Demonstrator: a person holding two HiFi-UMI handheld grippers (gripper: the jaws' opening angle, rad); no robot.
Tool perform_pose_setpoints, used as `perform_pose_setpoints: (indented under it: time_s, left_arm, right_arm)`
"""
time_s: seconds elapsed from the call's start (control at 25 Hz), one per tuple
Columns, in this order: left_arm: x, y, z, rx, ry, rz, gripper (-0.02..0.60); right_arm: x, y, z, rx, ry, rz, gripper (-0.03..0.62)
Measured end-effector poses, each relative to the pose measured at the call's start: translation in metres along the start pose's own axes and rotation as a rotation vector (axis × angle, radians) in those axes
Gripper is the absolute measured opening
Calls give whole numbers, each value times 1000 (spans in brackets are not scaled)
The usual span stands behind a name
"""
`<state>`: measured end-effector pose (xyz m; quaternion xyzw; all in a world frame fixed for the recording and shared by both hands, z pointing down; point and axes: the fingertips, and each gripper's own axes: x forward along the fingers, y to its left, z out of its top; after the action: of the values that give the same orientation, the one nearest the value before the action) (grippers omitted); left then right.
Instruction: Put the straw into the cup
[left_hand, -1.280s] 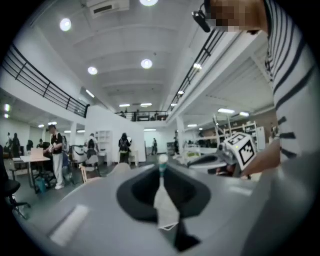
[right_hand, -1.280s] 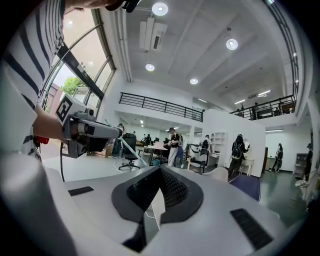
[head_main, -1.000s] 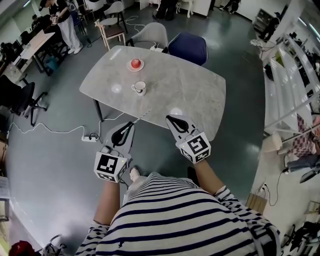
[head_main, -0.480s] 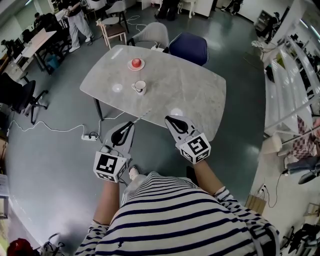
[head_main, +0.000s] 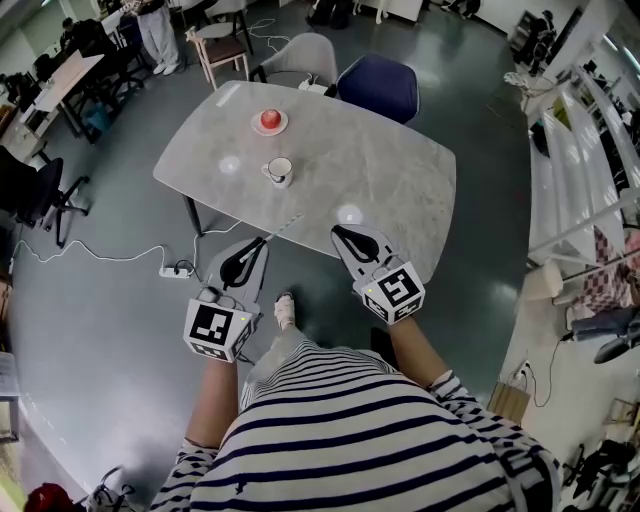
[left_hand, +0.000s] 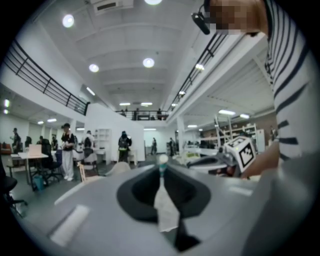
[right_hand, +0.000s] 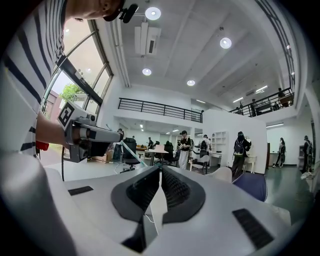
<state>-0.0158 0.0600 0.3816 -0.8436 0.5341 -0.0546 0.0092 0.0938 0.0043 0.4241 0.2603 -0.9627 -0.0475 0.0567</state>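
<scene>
Grey, glossy floor (head_main: 90, 330) surrounds a pale marbled counter (head_main: 390, 180), and you stand just short of its near edge with both arms held out level. Your left gripper (head_main: 263, 243) is clamped on the straw (head_main: 283, 229). In the left gripper view the jaws press narrow on its white length (left_hand: 164, 205), with the tip poking up just past them. From above, the straw slants forward and to the right, its free end just reaching the counter's near edge.

The cup (head_main: 280, 172), white with a handle, stands upright on the counter's left half, well apart from the straw's tip. Beyond it, near the far edge, a saucer (head_main: 270, 121) carries something red.

Your right gripper (head_main: 340, 236) hangs beside the left, over the near edge. Its jaws are drawn together at the tips with nothing between them, as the right gripper view (right_hand: 160, 169) shows plainly. That view also catches the left gripper (right_hand: 112, 141) off to its left.

A white chair (head_main: 300, 58) and a blue chair (head_main: 378, 90) stand at the counter's far side. A power strip (head_main: 170, 271) lies on the floor to your left.
</scene>
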Motion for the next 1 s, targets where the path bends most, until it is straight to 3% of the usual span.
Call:
perform_pose_setpoints:
  time_s: [0.16, 0.68, 1.0]
  left_arm:
    - [29, 22, -1, -3, 0, -33, 26]
    - [125, 135, -12, -4, 32, -118, 26]
    - [159, 188, -15, 16, 42, -182, 26]
  right_arm:
    - [26, -19, -1, -46, 29, -15, 8]
    - [138, -93, -13, 26, 69, -82, 8]
    - [185, -120, -3, -2, 58, -153, 8]
